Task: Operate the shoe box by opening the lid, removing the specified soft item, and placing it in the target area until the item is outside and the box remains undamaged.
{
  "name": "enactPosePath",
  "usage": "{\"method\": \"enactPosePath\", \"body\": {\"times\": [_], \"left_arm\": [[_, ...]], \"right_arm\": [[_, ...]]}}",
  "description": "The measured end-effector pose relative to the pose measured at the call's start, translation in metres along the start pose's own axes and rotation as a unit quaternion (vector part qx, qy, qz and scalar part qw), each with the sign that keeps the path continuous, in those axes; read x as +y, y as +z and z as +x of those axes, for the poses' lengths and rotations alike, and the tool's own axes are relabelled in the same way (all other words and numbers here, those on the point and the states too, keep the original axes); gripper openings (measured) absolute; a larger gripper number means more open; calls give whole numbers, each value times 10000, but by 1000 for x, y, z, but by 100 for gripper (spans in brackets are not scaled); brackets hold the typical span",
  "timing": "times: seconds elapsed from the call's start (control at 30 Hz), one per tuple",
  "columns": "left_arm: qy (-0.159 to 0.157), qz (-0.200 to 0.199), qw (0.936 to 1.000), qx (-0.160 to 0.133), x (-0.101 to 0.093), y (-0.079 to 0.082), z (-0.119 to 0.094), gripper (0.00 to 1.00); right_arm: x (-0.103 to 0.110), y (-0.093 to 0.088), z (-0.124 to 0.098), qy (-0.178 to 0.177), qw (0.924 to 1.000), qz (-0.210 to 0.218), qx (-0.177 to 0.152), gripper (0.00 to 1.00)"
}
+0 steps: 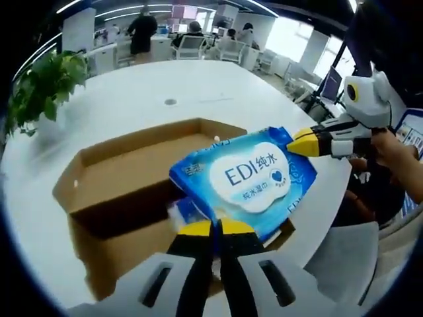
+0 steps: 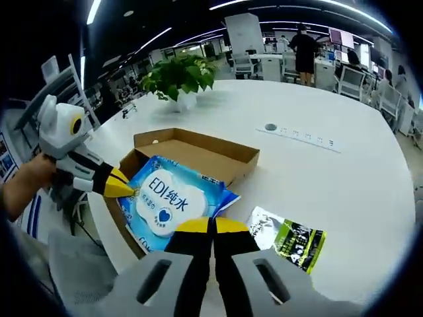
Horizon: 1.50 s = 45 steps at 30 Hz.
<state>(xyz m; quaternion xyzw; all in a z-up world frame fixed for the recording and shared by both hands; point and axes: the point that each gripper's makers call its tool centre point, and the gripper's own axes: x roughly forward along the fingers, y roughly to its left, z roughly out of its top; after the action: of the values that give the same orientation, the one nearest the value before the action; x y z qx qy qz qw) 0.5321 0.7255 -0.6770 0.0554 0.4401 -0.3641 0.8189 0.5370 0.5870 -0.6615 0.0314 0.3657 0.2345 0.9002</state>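
Note:
A blue and white wet-wipes pack (image 1: 254, 178) hangs just above the open brown cardboard box (image 1: 125, 172) on the white table. My left gripper (image 1: 215, 228) is shut on the pack's near edge. My right gripper (image 1: 305, 142) comes in from the right and pinches the pack's far corner. In the right gripper view, the right gripper (image 2: 213, 226) is shut on the pack (image 2: 168, 201) at its near edge, over the box (image 2: 198, 148). The left gripper (image 2: 120, 187) grips the pack's left side. The part of the box under the pack is hidden.
A green and white packet (image 2: 289, 239) lies on the table (image 2: 330, 178) right of the box. A potted plant (image 2: 178, 76) stands beyond the box near the table edge. A round cable port (image 2: 271, 127) sits mid-table. People and office chairs are at the far desks.

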Motion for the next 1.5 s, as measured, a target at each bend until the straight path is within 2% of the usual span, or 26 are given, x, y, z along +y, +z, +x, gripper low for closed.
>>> {"method": "enactPosePath", "body": {"times": [0.7, 1.5], "left_arm": [[-329, 191, 9993, -45, -53, 20, 29, 0], [-632, 515, 9967, 29, -104, 36, 69, 0]], "right_arm": [[-53, -13, -33, -425, 9982, 413, -94, 0], [-108, -42, -62, -770, 9949, 637, -150, 0]]}}
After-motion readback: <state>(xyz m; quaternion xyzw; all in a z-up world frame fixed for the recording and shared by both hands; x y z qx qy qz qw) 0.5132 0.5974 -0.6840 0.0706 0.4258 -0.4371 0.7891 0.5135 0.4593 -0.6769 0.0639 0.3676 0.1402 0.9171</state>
